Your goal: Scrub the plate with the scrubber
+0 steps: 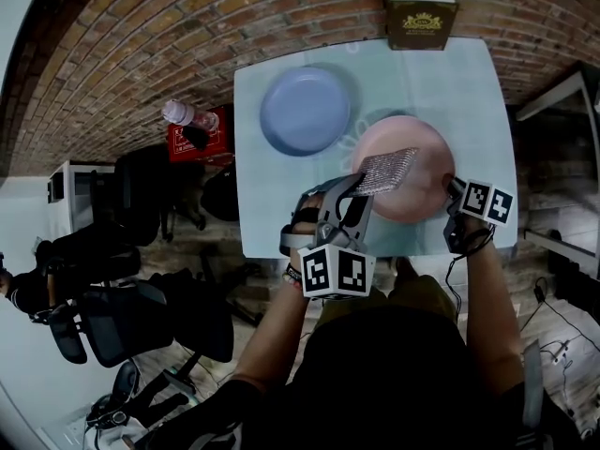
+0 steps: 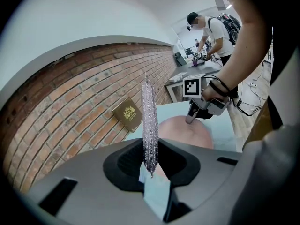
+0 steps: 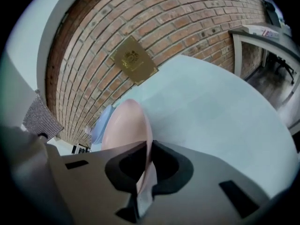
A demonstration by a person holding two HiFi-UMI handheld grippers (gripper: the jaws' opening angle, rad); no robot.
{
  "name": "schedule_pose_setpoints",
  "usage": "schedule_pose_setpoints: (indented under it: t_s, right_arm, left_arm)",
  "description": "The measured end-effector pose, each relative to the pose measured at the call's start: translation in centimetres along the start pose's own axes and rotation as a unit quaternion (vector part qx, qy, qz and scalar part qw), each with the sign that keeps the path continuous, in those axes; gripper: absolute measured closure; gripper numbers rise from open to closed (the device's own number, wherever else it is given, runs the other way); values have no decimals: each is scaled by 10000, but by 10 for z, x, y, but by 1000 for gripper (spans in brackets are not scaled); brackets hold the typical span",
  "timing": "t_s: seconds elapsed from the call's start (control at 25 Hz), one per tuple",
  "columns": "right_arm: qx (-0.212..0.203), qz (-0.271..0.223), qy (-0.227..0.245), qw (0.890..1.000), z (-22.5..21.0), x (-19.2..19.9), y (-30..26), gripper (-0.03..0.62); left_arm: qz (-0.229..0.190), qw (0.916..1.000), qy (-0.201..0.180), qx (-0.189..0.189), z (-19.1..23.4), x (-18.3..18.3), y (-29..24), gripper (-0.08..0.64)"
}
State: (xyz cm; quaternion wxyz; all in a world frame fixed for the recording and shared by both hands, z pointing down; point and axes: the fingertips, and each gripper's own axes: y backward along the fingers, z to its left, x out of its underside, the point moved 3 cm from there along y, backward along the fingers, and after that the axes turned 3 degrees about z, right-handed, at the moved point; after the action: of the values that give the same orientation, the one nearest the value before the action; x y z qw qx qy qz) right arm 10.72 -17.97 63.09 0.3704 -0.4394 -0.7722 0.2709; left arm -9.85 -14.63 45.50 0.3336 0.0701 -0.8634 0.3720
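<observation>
Pale surface [image 1: 469, 92] against a brick wall [image 1: 141, 54], with a brown box [image 1: 420, 19] at the far edge. The left hand-held gripper [image 1: 361, 187] was clamped on the silver mesh scrubber [image 1: 387, 170]. The scrubber stuck out ahead of its jaws over the near-left part of the pink plate [image 1: 412, 190]; contact with the plate couldn't be told. The right hand-held gripper [image 1: 453, 190] had its jaws closed on the pink plate's rim, the plate reaching out ahead of them. A blue plate [image 1: 305, 111] lay beyond the left hand-held gripper, just beside the pink one.
</observation>
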Motion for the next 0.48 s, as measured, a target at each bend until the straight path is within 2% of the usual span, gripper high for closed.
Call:
schedule_pose_setpoints:
  t_s: [0.24,0.48]
  right_arm:
    - [-150,-644,198,9976,37,-30,42,548]
    - [-392,-1322,352,9898,82,-57,91,548]
  left_arm:
    - [-151,9998,-16,-144,8,-9,16,474]
    - [-421,9985,-164,-296,15,-32,31,474]
